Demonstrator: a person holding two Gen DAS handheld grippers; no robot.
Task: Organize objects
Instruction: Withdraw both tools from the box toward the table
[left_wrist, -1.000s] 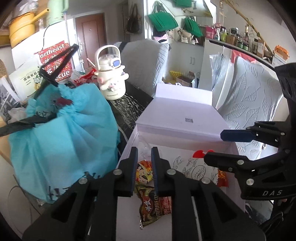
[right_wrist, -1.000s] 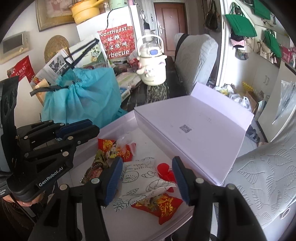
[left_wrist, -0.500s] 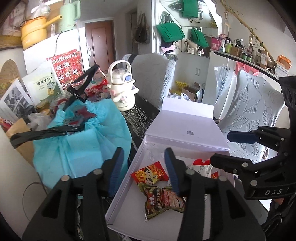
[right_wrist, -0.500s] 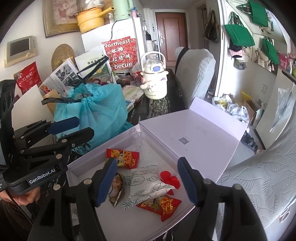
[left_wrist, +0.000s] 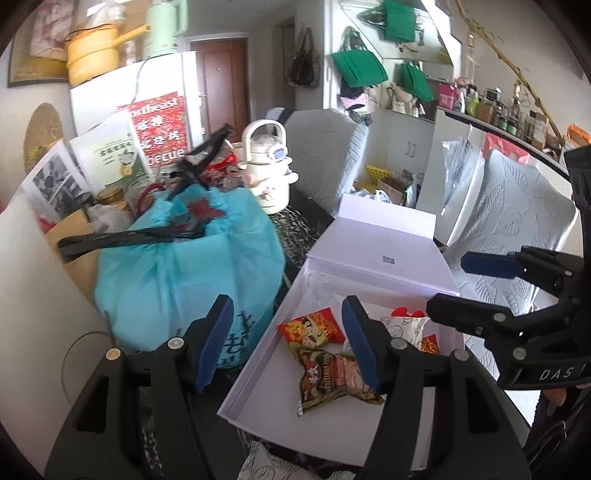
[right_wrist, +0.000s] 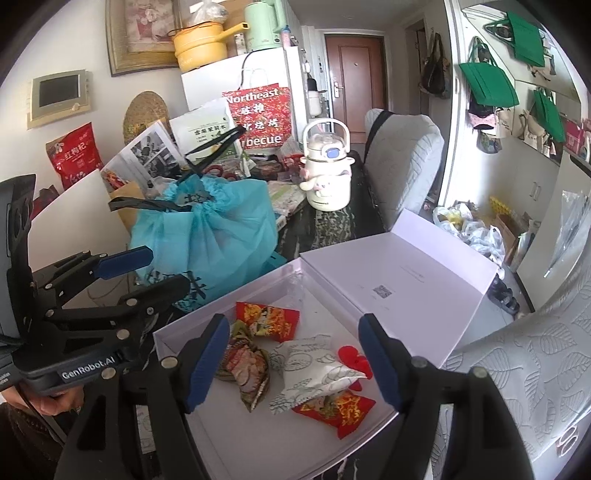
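Observation:
A white box (left_wrist: 258, 373) (right_wrist: 173, 332) lies open on the table, its lid (left_wrist: 384, 262) (right_wrist: 399, 288) folded back. Inside lie several snack packets: a red one (left_wrist: 314, 326) (right_wrist: 267, 319), a dark one (left_wrist: 332, 380) (right_wrist: 245, 369), a white leaf-print one (right_wrist: 314, 369) and another red one (right_wrist: 340, 406). My left gripper (left_wrist: 286, 339) is open and empty above the box's left edge. My right gripper (right_wrist: 293, 360) is open and empty above the packets. Each gripper shows in the other's view, the right one (left_wrist: 491, 280) and the left one (right_wrist: 136, 269).
A full blue drawstring bag (left_wrist: 184, 266) (right_wrist: 207, 236) stands just left of the box. A white kettle-shaped jug (left_wrist: 267, 177) (right_wrist: 328, 173) stands behind it. Paper bags and clutter fill the table's back left. Grey padded chairs (left_wrist: 517, 221) (right_wrist: 402, 166) stand to the right and behind.
My left gripper has opened from shut and pulled back and up from the box. My right gripper has also drawn back and stayed open. The packets lie where they were.

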